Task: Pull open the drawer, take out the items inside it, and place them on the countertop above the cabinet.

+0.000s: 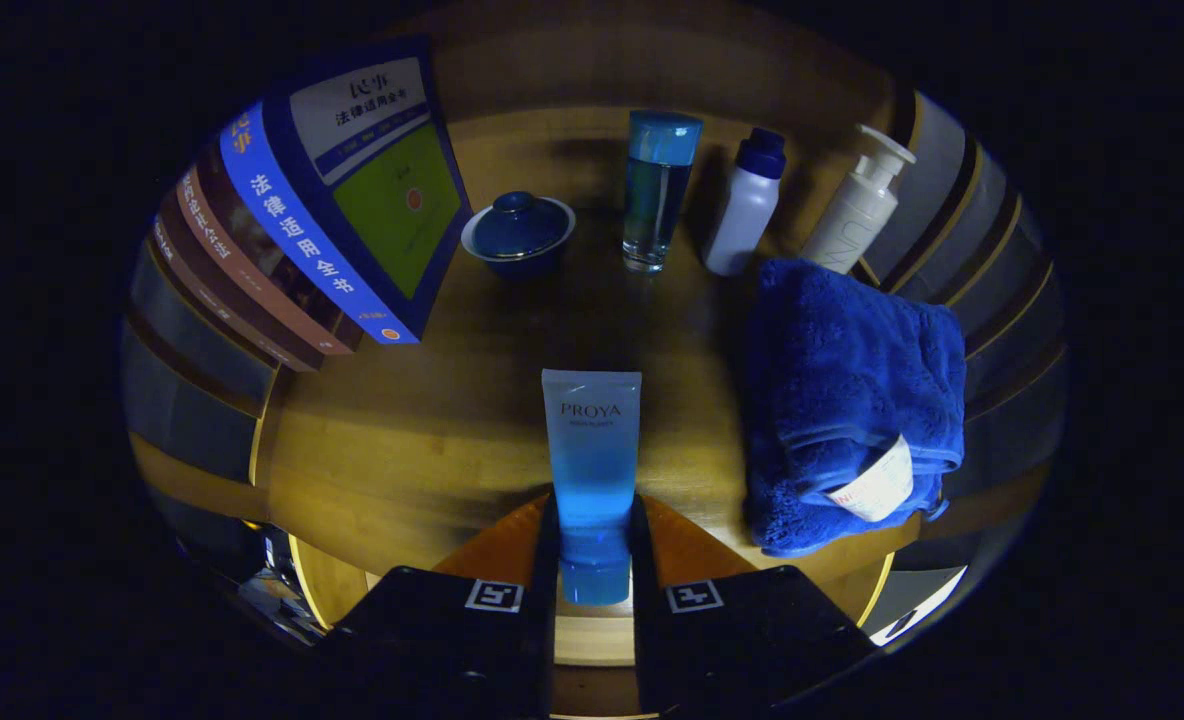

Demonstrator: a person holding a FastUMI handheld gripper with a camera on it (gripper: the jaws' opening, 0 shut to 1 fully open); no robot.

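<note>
While both fingers (594,560) pinch its cap end, the tube (592,450) points straight ahead.

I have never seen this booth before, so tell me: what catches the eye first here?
First, the blue tube standing cap-down between the fingers of the gripper, which press on its lower end above the wooden countertop. Next, the folded blue towel just right of it. Beyond stand a lidded blue bowl, a tall blue bottle, a white bottle, a pump bottle, and leaning books at left.
</note>
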